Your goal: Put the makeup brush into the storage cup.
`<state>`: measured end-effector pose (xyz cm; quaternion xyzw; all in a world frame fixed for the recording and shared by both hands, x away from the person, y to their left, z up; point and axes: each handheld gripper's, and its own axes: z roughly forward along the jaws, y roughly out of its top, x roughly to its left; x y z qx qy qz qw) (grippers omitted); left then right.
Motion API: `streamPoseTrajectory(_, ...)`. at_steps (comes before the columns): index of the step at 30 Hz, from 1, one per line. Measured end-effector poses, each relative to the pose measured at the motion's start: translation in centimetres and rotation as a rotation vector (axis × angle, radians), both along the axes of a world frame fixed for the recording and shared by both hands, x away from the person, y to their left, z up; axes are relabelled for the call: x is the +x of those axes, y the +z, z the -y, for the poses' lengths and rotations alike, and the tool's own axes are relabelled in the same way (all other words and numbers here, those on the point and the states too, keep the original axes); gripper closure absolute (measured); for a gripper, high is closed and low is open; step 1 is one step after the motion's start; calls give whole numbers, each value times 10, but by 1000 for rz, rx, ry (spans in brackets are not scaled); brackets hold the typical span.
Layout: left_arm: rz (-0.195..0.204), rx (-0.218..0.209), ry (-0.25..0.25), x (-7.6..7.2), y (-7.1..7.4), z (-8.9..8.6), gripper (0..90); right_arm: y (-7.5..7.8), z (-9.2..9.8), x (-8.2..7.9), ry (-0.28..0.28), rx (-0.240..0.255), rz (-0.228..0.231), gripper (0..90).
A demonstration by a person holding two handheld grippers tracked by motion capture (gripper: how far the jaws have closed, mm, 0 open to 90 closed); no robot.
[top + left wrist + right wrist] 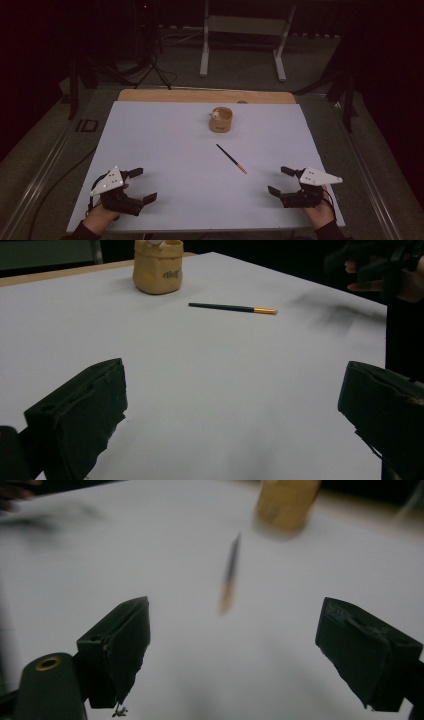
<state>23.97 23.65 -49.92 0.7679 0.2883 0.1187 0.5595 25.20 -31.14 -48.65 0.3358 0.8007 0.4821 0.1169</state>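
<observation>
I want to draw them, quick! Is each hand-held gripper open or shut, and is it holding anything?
Left hand-held gripper: open, holding nothing.
Right hand-held gripper: open, holding nothing; the pencil lies untouched on the table.

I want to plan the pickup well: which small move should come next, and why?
Probably move the right gripper forward toward the pencil. Its jaws stand open and empty, and the pencil's orange end points its way, lying flat on the white sheet apart from the tan cup.
</observation>
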Motion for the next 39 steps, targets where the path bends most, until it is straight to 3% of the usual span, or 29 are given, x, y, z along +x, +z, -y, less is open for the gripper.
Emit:
streamPoseTrajectory(2,1,2,-3,0,0,0,5,-2,0,1,9,2,-25,159)
streamPoseTrajectory(5,5,11,-8,0,0,2,5,-3,-3,0,13,-41,44,161)
streamPoseTrajectory(8,10,8,-10,-1,1,2,5,-3,-4,0,17,-46,41,158)
streamPoseTrajectory(9,11,10,-9,-1,1,2,5,-3,-5,-1,25,-54,59,160)
streamPoseTrajectory(17,22,4,-14,-1,3,4,5,-2,-7,0,-2,-77,41,150)
streamPoseTrajectory(21,27,2,-12,-1,5,3,5,-3,-8,3,-17,-99,10,149)
streamPoseTrajectory(23,31,-2,-10,-2,6,3,5,1,-9,5,-22,-119,24,148)
streamPoseTrajectory(29,40,-7,-7,-2,9,2,5,11,-18,12,-1,-160,-14,139)
streamPoseTrajectory(32,43,-8,-8,-2,9,3,5,14,-22,15,6,-169,-40,137)
streamPoseTrajectory(34,45,-7,-9,-2,9,3,5,16,-25,19,12,-183,-80,135)
streamPoseTrajectory(39,45,-1,-9,-2,9,3,5,19,-34,27,24,-219,-104,130)
